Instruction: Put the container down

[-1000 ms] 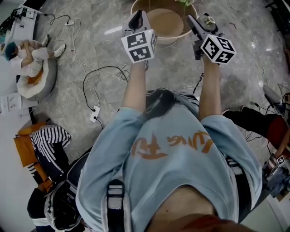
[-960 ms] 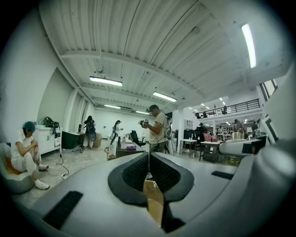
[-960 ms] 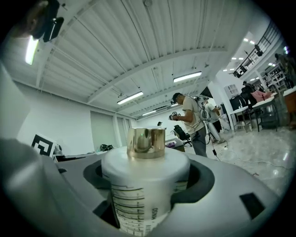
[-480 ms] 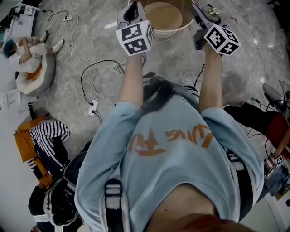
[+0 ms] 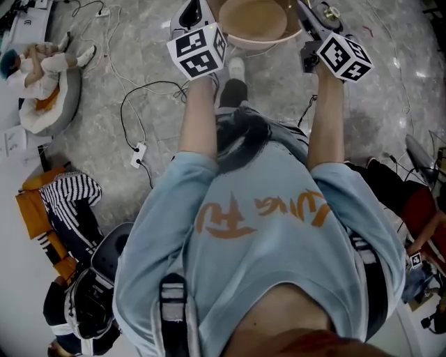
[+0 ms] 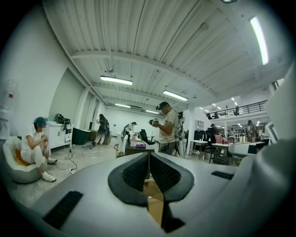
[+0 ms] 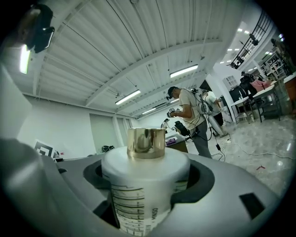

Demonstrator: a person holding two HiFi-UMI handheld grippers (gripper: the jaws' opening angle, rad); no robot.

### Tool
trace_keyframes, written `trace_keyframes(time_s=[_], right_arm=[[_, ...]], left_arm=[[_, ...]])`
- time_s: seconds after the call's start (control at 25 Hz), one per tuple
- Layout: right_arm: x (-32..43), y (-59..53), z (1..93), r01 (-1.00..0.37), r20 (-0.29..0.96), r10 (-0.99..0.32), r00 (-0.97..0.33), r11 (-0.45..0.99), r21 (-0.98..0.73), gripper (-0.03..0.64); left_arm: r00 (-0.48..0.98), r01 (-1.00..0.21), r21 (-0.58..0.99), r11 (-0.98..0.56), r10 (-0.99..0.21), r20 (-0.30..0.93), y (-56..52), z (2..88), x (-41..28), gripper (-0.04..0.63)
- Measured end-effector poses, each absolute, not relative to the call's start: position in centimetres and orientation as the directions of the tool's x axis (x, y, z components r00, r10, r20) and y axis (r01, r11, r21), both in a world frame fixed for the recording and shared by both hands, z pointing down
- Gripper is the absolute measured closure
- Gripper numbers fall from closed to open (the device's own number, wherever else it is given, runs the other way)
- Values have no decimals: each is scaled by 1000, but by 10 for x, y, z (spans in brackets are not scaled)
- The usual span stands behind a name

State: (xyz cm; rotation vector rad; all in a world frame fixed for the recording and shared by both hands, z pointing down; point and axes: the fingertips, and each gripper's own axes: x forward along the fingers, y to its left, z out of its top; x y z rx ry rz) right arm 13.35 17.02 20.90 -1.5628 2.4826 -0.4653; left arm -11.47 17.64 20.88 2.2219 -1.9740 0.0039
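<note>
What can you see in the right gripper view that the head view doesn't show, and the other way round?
Only the right gripper view clearly shows a white bottle with a gold cap and printed markings, clamped between the jaws. It also shows ceiling lights and a standing person.

Only the head view shows the wearer's blue shirt, the left gripper, a tan bowl, floor cables and a seated person.

Both show the right gripper and the pale stone floor.
</note>
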Motion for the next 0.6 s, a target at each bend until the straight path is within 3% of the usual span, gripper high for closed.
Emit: trace_keyframes(time_s=[0.24, 0.6], right_arm=[[124, 98, 226, -884, 116, -889, -442, 411, -222, 256], [109, -40, 281, -881, 193, -873, -448, 394, -262, 258]], left_arm=[[95, -986, 148, -77, -988, 123, 100, 216, -118, 561], [196, -980, 82, -181, -942, 272, -51, 276, -94, 562]])
